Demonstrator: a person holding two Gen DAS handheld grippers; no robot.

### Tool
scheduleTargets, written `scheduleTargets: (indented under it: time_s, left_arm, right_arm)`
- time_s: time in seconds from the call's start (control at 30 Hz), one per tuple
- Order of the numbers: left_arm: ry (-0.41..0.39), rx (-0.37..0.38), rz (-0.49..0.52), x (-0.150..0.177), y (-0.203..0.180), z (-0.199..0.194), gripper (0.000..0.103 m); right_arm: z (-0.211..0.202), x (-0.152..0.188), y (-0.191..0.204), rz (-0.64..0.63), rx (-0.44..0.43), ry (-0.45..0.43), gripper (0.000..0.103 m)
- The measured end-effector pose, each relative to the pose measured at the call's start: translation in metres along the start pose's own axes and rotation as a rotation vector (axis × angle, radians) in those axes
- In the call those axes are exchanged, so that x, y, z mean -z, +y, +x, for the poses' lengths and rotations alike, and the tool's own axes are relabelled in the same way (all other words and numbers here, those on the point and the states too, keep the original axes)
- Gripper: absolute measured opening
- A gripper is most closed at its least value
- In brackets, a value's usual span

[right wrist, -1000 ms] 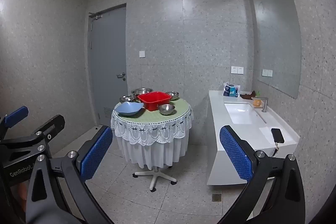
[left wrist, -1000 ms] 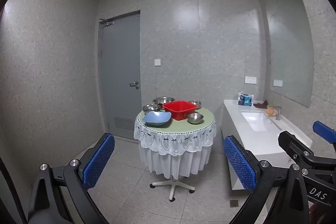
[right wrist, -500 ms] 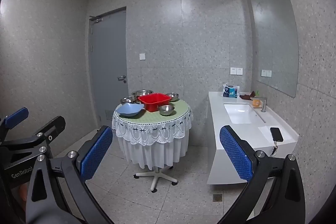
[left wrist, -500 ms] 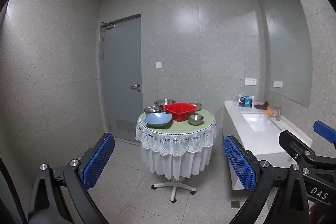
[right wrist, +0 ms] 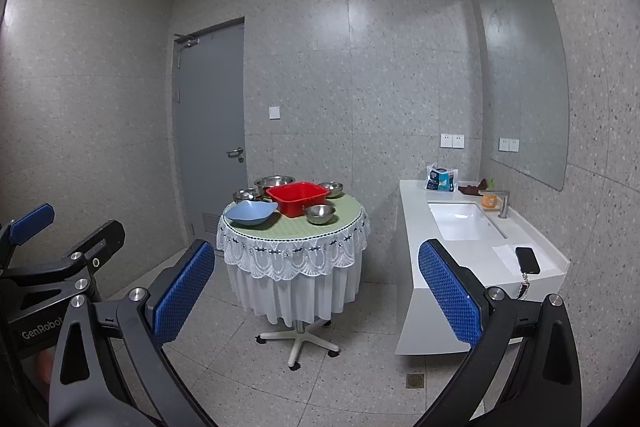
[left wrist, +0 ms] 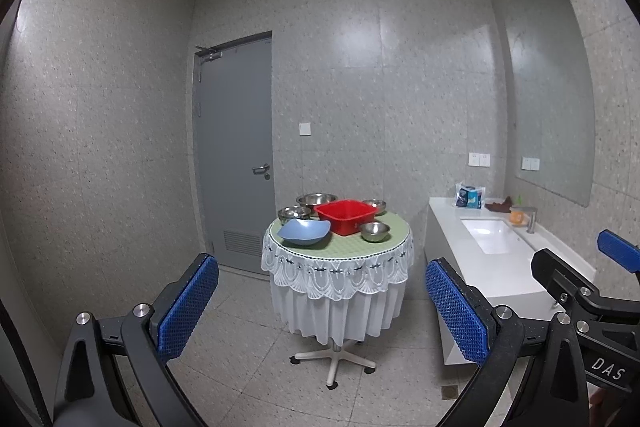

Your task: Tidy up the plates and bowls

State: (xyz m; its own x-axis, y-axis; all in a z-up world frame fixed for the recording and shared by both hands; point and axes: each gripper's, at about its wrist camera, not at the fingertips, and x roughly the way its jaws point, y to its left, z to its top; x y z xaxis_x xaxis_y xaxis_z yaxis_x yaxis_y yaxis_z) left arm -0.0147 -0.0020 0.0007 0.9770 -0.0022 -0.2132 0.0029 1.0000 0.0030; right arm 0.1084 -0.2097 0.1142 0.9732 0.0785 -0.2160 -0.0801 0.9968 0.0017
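Note:
A round table with a green top and white lace cloth stands across the room. On it are a red square basin, a blue plate at the front left, and several steel bowls: one in front, others behind. My left gripper and right gripper are both open and empty, held side by side well short of the table.
A white sink counter runs along the right wall under a mirror, with a phone on it. A grey door is behind the table. A floor drain lies on the speckled floor.
Both views have tilted up slightly, so the table sits a little lower in frame. Both grippers stay open and empty.

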Motion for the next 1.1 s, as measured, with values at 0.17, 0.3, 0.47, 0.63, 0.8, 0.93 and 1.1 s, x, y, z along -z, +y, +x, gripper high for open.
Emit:
scheduleTargets:
  time_s: [0.17, 0.3, 0.47, 0.63, 0.8, 0.93, 1.1]
  left_arm:
    - [-0.005, 0.001, -0.002, 0.0004, 0.0004, -0.0025, 0.102]
    - [-0.003, 0.001, -0.002, 0.0000, 0.0005, -0.0022, 0.102]
    - [-0.003, 0.000, -0.001, -0.0005, 0.0004, -0.0032, 0.102]
    - [-0.003, -0.001, -0.001, 0.0002, -0.0003, -0.0043, 0.102]
    - [-0.004, -0.002, 0.001, 0.0002, -0.0002, -0.0034, 0.102]
    - [-0.004, 0.000, -0.002, -0.0001, 0.0004, -0.0019, 0.102]
    - [-0.003, -0.003, -0.001, -0.0001, 0.0010, -0.0011, 0.102]
  right_arm:
    - [-0.0029, -0.0003, 0.0004, 0.000, -0.002, -0.003, 0.103]
    - [-0.0032, 0.0013, -0.0006, 0.001, -0.002, -0.005, 0.103]
    - [-0.0041, 0.0007, -0.0001, 0.002, -0.004, -0.003, 0.103]
    - [-0.0047, 0.0021, 0.0040, 0.004, -0.005, -0.002, 0.103]
    - [-0.0018, 0.0022, 0.0031, 0.007, -0.007, 0.000, 0.103]
    - [-0.0019, 0.0018, 0.0033, 0.008, -0.008, -0.001, 0.103]
    - [0.0013, 0.0017, 0.0016, 0.011, -0.010, 0.004, 0.103]
